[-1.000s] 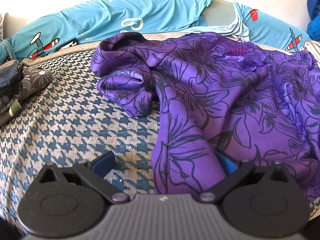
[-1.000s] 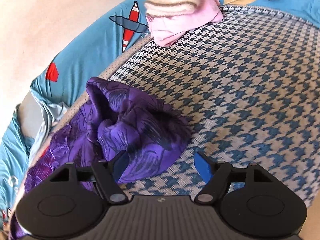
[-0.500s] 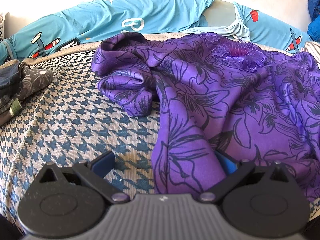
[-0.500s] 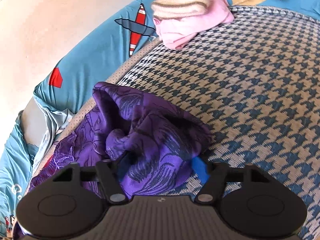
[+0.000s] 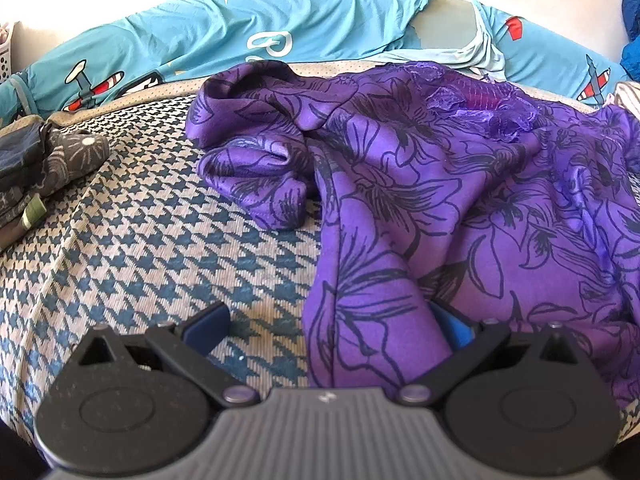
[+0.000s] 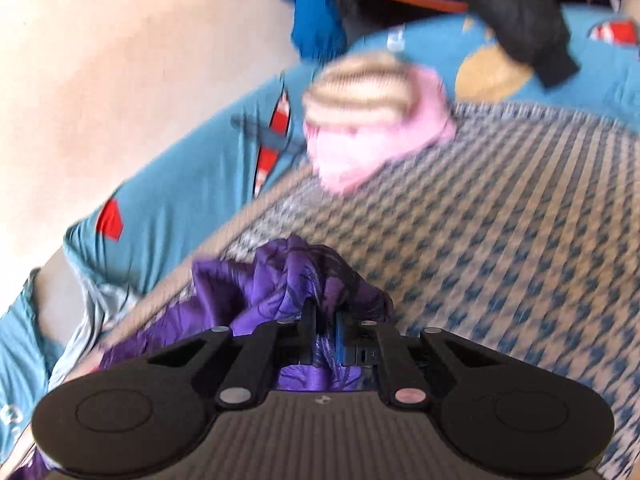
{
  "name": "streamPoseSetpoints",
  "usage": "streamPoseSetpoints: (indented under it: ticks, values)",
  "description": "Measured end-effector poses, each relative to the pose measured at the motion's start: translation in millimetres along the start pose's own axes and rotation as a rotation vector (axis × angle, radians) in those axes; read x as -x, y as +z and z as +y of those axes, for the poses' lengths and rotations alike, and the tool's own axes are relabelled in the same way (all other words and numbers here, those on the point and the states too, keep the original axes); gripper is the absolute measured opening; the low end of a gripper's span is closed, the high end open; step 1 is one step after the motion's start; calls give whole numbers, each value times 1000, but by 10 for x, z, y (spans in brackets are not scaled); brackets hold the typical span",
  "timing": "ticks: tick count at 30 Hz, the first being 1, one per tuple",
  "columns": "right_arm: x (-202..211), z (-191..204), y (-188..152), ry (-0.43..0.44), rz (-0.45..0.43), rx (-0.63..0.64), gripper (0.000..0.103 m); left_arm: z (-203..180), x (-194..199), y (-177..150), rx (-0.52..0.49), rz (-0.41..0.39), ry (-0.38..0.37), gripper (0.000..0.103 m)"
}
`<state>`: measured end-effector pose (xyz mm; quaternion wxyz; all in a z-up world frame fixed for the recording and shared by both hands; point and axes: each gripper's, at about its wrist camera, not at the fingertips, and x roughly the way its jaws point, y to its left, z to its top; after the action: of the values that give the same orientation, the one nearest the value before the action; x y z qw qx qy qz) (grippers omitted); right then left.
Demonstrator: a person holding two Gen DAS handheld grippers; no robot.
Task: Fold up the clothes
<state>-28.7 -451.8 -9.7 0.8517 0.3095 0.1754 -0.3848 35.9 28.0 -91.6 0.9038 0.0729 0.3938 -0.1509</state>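
Note:
A purple garment with black flower outlines lies crumpled across the houndstooth cover. In the left wrist view my left gripper stands open and wide; a fold of the garment lies between its fingers, against the right one. In the right wrist view, which is blurred, a bunched corner of the same garment is pinched between the fingers of my right gripper. Its jaws are closing and stand nearly together on the cloth.
A turquoise sheet with aeroplane prints runs along the far edge by the wall. Dark grey clothes lie at the left. Pink and striped clothes sit at the far side, with dark and blue garments behind.
My right gripper's fingers have come together on the bunch of purple cloth, and it has risen and tipped upward. The left gripper and the fold between its fingers have not moved.

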Motion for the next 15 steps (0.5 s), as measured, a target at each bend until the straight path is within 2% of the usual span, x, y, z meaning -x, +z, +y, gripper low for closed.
streamPoseSetpoints:
  ticks: [8,13,15]
  values:
    - [49,-8,258,-77,-156,33,10,0,-9,11,1,12,4,103]
    - [53,-73,423,-94,-241,6,10,-2,-6,5,2,12,7,103]
    - [1,-129,474,-86,-245,-12,10,-4,-7,6,1,12,7,103]
